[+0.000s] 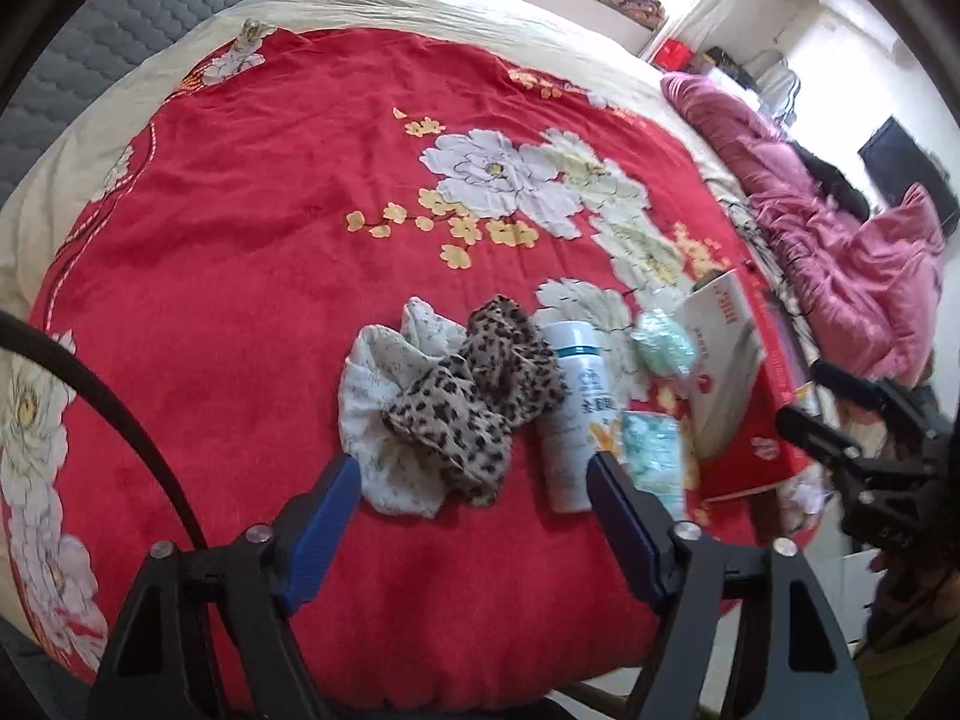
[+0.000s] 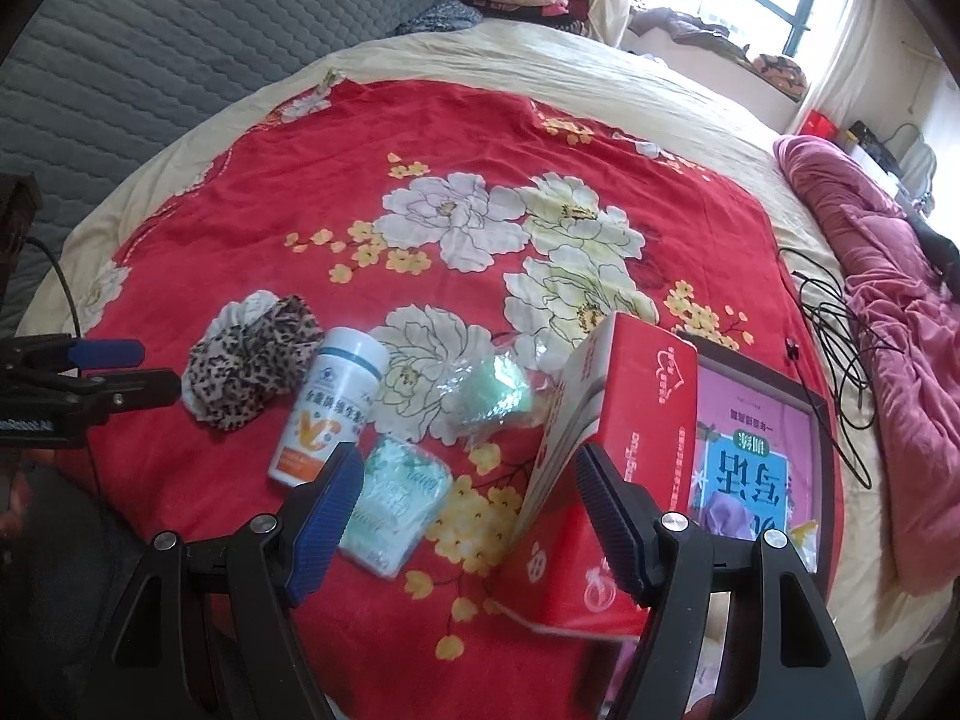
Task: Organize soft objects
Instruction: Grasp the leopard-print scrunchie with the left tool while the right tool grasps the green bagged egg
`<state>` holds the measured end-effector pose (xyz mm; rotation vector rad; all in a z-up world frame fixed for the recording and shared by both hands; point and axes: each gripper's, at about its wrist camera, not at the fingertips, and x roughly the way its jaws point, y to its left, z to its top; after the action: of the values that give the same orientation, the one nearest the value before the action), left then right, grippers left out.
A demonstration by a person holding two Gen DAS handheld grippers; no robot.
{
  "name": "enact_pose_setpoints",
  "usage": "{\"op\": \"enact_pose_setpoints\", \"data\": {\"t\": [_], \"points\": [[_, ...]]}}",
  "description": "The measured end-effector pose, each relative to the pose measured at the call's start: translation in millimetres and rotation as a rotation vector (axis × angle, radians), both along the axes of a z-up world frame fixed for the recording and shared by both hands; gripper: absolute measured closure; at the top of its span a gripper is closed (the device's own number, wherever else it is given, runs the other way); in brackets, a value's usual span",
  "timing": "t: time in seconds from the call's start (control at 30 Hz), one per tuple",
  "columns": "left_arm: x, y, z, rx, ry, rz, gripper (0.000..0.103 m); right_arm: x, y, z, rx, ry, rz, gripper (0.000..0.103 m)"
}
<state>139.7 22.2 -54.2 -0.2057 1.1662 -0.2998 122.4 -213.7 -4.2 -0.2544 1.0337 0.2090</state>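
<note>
A leopard-print cloth [image 1: 474,402] lies bunched on a white floral cloth [image 1: 372,396] on the red floral bedspread [image 1: 240,210]. My left gripper [image 1: 474,474] is open and empty just in front of them. The cloths also show in the right wrist view [image 2: 252,360]. My right gripper [image 2: 468,468] is open and empty, above a tissue pack [image 2: 396,504] and beside a red tissue box [image 2: 606,480]. A green item in clear wrap [image 2: 486,396] lies behind the pack.
A white bottle [image 2: 330,408] lies beside the cloths. A framed book or picture [image 2: 762,468] lies right of the red box. Black cables [image 2: 834,324] and a pink quilt [image 2: 888,276] lie at the right. A grey quilted headboard [image 2: 180,48] stands at the back left.
</note>
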Motion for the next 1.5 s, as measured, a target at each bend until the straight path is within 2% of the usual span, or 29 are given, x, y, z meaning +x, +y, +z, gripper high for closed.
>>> {"op": "enact_pose_setpoints", "data": {"t": [0.1,0.17,0.27,0.3,0.37,0.47,0.5,0.6,0.63,0.67,0.7,0.77,0.87,1.07,1.23,1.37,1.5], "points": [[8,-6,-6,0.02,0.005,-0.013,0.036,12,2,-7,-0.018,0.015,0.015,0.029],[11,-10,-10,0.043,0.003,-0.022,0.044,23,5,-14,-0.035,0.033,0.032,0.029],[17,-15,-15,0.057,0.016,-0.041,0.047,38,10,-28,-0.076,0.067,0.063,0.029],[19,-17,-17,0.065,0.018,-0.044,0.048,43,14,-34,-0.107,0.081,0.082,0.029],[21,-18,-19,0.075,0.02,-0.045,0.058,52,19,-46,-0.164,0.104,0.112,0.029],[26,-17,-24,0.067,0.044,-0.051,0.07,65,30,-69,-0.338,0.131,0.162,0.029],[27,-17,-25,0.066,0.049,-0.055,0.071,70,33,-78,-0.385,0.144,0.175,0.029],[28,-15,-25,0.059,0.05,-0.063,0.082,80,38,-96,-0.446,0.176,0.215,0.029],[29,-14,-25,0.051,0.053,-0.062,0.084,82,40,-100,-0.463,0.177,0.225,0.031],[29,-12,-25,0.04,0.056,-0.064,0.086,84,41,-105,-0.481,0.182,0.234,0.041],[29,-12,-25,0.035,0.055,-0.064,0.088,86,42,-108,-0.489,0.191,0.239,0.047],[30,-10,-23,0.024,0.05,-0.062,0.092,91,42,-114,-0.47,0.212,0.235,0.056],[28,-7,-20,-0.018,0.053,-0.06,0.095,95,38,-114,-0.453,0.203,0.203,0.059],[19,-1,0,-0.071,0.008,-0.05,0.096,86,23,-83,-0.246,0.16,0.122,0.06],[11,-2,21,-0.075,-0.033,-0.057,0.097,64,15,-55,-0.105,0.117,0.077,0.06],[5,-8,37,-0.075,-0.067,-0.076,0.098,46,6,-32,-0.03,0.075,0.06,0.06],[1,-16,46,-0.044,-0.09,-0.098,0.098,31,-1,-13,-0.001,0.043,0.047,0.06]]}}
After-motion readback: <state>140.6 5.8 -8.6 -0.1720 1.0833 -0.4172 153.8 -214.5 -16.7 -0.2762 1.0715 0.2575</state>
